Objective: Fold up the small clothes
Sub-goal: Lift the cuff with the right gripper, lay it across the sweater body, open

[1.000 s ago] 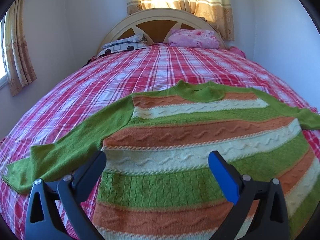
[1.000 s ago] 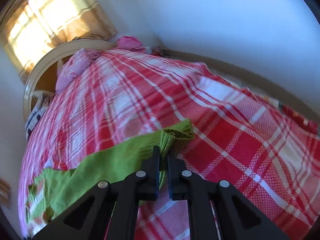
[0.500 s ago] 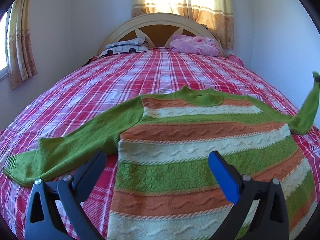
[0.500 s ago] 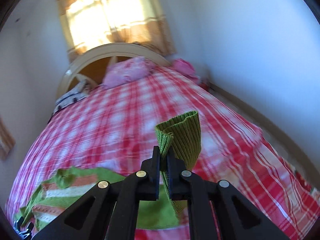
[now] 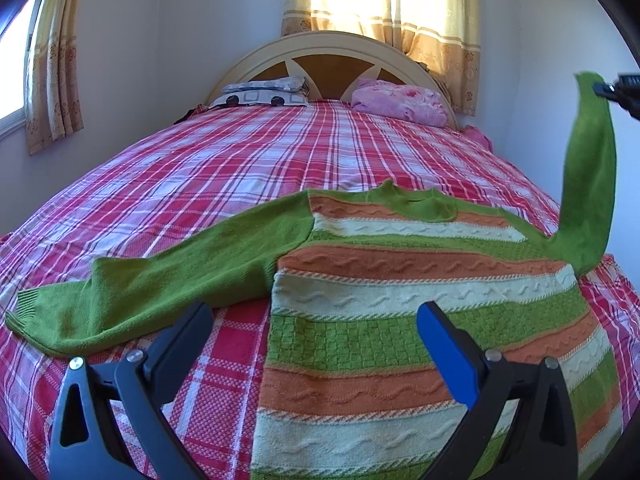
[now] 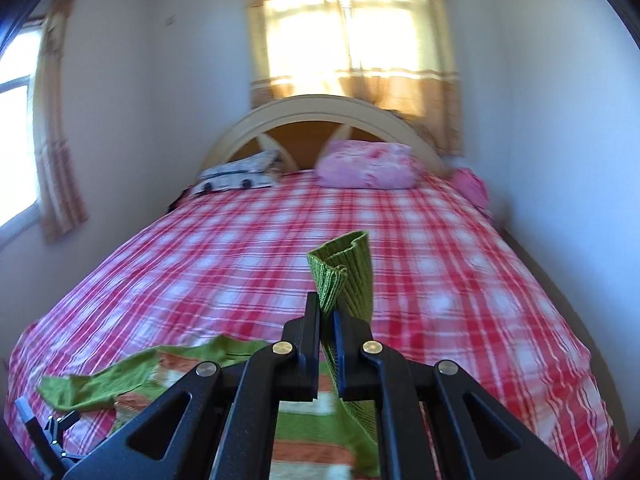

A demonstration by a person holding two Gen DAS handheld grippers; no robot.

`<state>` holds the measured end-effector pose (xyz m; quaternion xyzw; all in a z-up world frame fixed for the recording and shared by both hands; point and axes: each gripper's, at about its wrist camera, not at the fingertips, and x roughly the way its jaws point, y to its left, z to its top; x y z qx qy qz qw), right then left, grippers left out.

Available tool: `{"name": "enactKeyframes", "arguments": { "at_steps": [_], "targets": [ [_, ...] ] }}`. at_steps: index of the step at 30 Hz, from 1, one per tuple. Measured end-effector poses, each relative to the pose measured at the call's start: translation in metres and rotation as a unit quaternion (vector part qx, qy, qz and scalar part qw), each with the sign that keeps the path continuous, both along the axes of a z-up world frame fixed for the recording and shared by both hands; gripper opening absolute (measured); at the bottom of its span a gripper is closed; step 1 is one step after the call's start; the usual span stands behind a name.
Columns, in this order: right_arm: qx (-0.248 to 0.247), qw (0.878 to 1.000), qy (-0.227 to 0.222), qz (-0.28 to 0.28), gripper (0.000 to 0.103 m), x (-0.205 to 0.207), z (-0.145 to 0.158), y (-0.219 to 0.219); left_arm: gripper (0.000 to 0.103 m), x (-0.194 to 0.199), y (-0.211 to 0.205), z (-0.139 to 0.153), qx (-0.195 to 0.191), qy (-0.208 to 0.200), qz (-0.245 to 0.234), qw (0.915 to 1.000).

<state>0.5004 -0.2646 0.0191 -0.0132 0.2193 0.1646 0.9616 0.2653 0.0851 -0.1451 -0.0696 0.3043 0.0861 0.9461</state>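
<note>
Sweater: a striped knit sweater [image 5: 420, 288] in green, orange and cream bands lies flat on the plaid bedspread [image 5: 248, 168], neckline toward the headboard [image 5: 332, 52].
Left sleeve: the green left sleeve [image 5: 160, 280] stretches out flat across the bedspread, its ribbed cuff at the far left edge of the left wrist view.
Right sleeve: the green right sleeve [image 5: 588, 184] is lifted off the bed and rises nearly upright from the shoulder; its ribbed cuff [image 6: 344, 280] sticks up past the fingertips in the right wrist view.
Right gripper: the right gripper [image 6: 327, 320] has its jaws pressed together on the sleeve just below the cuff, holding it in the air above the bed.
Left gripper: the left gripper [image 5: 312, 320] hovers over the lower part of the sweater with its jaws spread wide, one black finger and one blue-padded finger, nothing between them.
Background: a pink pillow [image 5: 400, 100] and a patterned pillow [image 5: 260, 92] rest against the headboard; yellow curtains [image 5: 384, 4] hang behind it.
</note>
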Motion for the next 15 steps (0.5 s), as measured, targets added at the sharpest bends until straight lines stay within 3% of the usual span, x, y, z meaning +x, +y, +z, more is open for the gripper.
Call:
{"name": "enactKeyframes", "arguments": {
  "at_steps": [4, 7, 15],
  "targets": [
    [-0.025, 0.999, 0.002, 0.042, 0.005, -0.002, -0.011, 0.058, 0.103, -0.004, 0.007, -0.002, -0.006, 0.0, 0.004, 1.0],
    [-0.032, 0.997, 0.016, 0.075, 0.005, -0.008, -0.035, 0.103, 0.103, -0.006, 0.014, -0.003, -0.012, 0.001, 0.01, 0.9999],
    [-0.045, 0.985, 0.072, 0.153, 0.005, -0.024, -0.134, 0.208, 0.103, -0.011, 0.032, -0.002, -0.001, 0.006, 0.028, 0.9996]
  ]
}}
